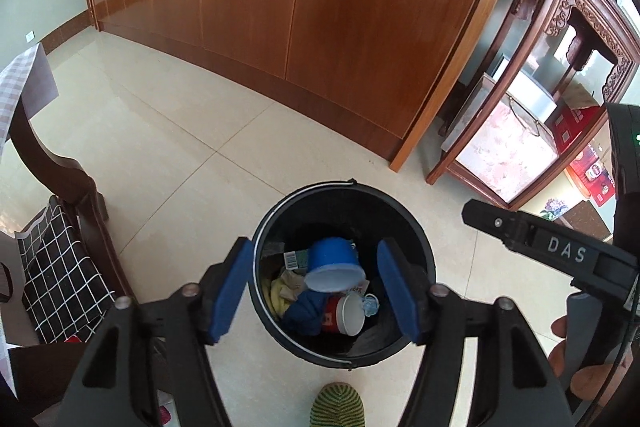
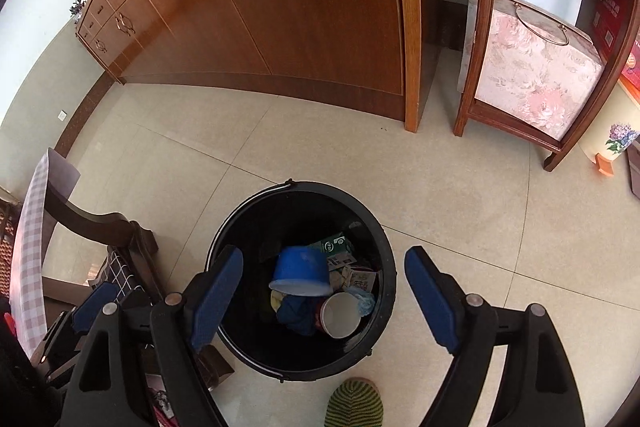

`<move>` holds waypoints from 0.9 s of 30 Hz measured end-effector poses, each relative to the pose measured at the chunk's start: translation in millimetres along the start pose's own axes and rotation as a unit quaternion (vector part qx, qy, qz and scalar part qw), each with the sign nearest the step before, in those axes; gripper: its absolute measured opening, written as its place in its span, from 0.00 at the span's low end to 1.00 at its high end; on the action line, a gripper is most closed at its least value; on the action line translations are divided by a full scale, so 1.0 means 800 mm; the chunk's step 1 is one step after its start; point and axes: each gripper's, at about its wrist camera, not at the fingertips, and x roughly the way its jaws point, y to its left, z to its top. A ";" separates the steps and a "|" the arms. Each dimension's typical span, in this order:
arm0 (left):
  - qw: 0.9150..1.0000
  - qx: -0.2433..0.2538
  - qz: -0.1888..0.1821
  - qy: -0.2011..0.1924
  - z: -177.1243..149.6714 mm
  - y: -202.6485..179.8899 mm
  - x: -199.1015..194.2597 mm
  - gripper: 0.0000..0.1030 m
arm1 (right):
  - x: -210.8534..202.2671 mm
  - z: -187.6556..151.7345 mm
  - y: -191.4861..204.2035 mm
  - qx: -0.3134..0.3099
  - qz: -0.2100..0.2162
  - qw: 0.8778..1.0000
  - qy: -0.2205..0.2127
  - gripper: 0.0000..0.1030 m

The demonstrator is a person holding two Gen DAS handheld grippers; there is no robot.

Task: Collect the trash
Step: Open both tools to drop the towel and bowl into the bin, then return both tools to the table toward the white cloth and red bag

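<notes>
A black bucket (image 1: 340,207) (image 2: 292,215) stands on the tiled floor and holds several pieces of trash. On top lies a blue cup (image 1: 334,261) (image 2: 300,269), tilted with its white-rimmed mouth toward me. Beside it are a red-and-white paper cup (image 1: 348,315) (image 2: 340,315), a blue rag, yellow scraps and cartons. My left gripper (image 1: 316,287) hangs open over the bucket with nothing between its blue pads. My right gripper (image 2: 324,299) is also open above the bucket and empty; it shows at the right edge of the left wrist view (image 1: 540,243).
A long wooden cabinet (image 1: 320,27) runs behind the bucket. A carved wooden stand with a floral box (image 2: 536,75) is at the right. A dark chair with a checked cushion (image 1: 60,267) stands left. A green striped slipper (image 2: 354,403) is just in front of the bucket.
</notes>
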 end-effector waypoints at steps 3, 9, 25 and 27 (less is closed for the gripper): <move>1.000 0.002 0.003 -0.013 0.001 0.002 -0.018 0.64 | -0.015 -0.004 0.006 -0.003 0.008 1.000 -0.009 0.82; 0.999 -0.004 0.007 -0.039 0.002 0.011 -0.061 0.64 | -0.047 -0.012 0.037 -0.031 0.016 0.999 -0.031 0.82; 0.989 -0.056 0.071 -0.114 -0.026 0.096 -0.193 0.64 | -0.145 -0.060 0.172 -0.118 0.099 0.984 -0.088 0.82; 0.986 -0.072 0.085 -0.122 -0.033 0.115 -0.209 0.64 | -0.153 -0.069 0.199 -0.136 0.117 0.980 -0.090 0.82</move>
